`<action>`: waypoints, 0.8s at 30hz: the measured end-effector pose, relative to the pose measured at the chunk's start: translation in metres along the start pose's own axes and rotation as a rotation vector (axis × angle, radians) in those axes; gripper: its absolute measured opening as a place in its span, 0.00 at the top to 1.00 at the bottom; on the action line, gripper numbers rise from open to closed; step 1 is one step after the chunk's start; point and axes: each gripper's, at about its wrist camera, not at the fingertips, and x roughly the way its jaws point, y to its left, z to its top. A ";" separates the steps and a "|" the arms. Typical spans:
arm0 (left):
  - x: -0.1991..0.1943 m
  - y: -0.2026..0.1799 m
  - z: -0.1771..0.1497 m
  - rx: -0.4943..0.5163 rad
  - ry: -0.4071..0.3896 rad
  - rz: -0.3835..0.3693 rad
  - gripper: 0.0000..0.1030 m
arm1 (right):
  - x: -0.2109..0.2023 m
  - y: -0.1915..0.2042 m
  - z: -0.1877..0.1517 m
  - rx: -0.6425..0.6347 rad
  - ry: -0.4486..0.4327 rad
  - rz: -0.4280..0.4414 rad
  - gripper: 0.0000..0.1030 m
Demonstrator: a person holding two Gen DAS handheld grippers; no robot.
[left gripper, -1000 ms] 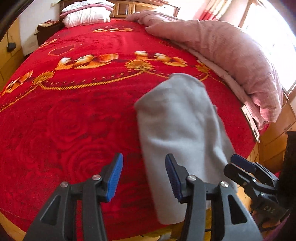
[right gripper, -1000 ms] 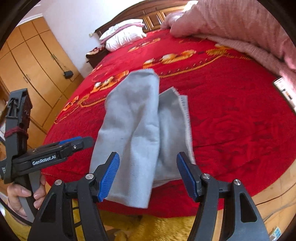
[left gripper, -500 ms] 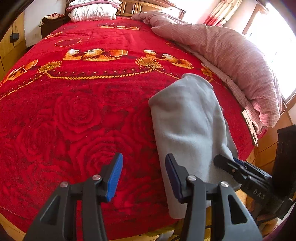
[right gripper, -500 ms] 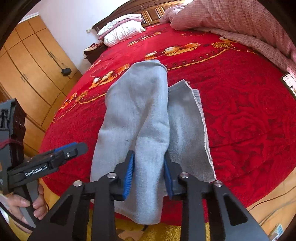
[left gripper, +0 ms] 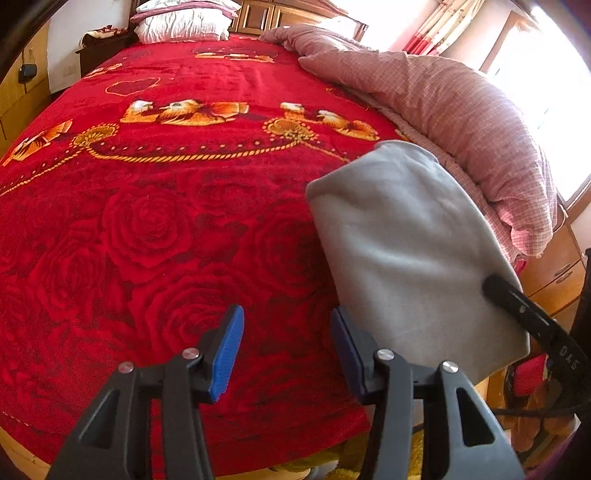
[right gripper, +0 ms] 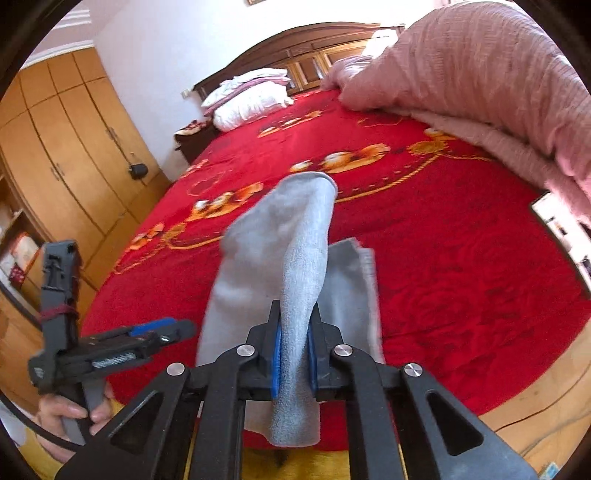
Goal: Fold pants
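Note:
Grey folded pants (left gripper: 406, 251) lie near the front right edge of a red flowered bedspread (left gripper: 147, 229). In the right wrist view my right gripper (right gripper: 293, 332) is closing, and its blue pads pinch a raised fold of the pants (right gripper: 291, 236), with the near end hanging below the jaws. My left gripper (left gripper: 288, 339) hovers over the bare bedspread just left of the pants, its jaws opening with nothing between them. The right gripper's finger (left gripper: 517, 306) shows at the pants' right side. A hand (right gripper: 70, 413) holds the left gripper (right gripper: 162, 330).
A pink quilt (left gripper: 461, 122) is heaped along the bed's right side. Pillows (left gripper: 184, 26) lie at the headboard. A wooden wardrobe (right gripper: 62, 166) stands to the left. A flat printed item (right gripper: 554, 221) lies by the quilt. The bed's front edge (right gripper: 480, 398) is close below.
My right gripper went from wide open over the pants to shut on a fold of them and rose, lifting the cloth. The left gripper stayed beside the pants.

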 end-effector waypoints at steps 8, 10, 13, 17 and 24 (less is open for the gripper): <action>0.008 -0.033 0.012 0.042 -0.008 -0.065 0.45 | 0.045 -0.040 -0.022 0.079 0.092 -0.054 0.83; 0.014 -0.043 0.014 0.069 -0.014 -0.066 0.43 | 0.043 -0.044 -0.022 0.090 0.089 -0.068 0.68; 0.028 -0.052 0.014 0.082 0.017 -0.082 0.43 | 0.034 -0.049 -0.017 0.115 0.089 -0.062 0.62; 0.042 -0.058 0.011 0.081 0.052 -0.090 0.42 | 0.024 -0.050 -0.015 0.120 0.073 -0.029 0.58; 0.061 -0.062 0.009 0.080 0.079 -0.098 0.38 | 0.057 -0.052 -0.023 0.136 0.134 0.008 0.49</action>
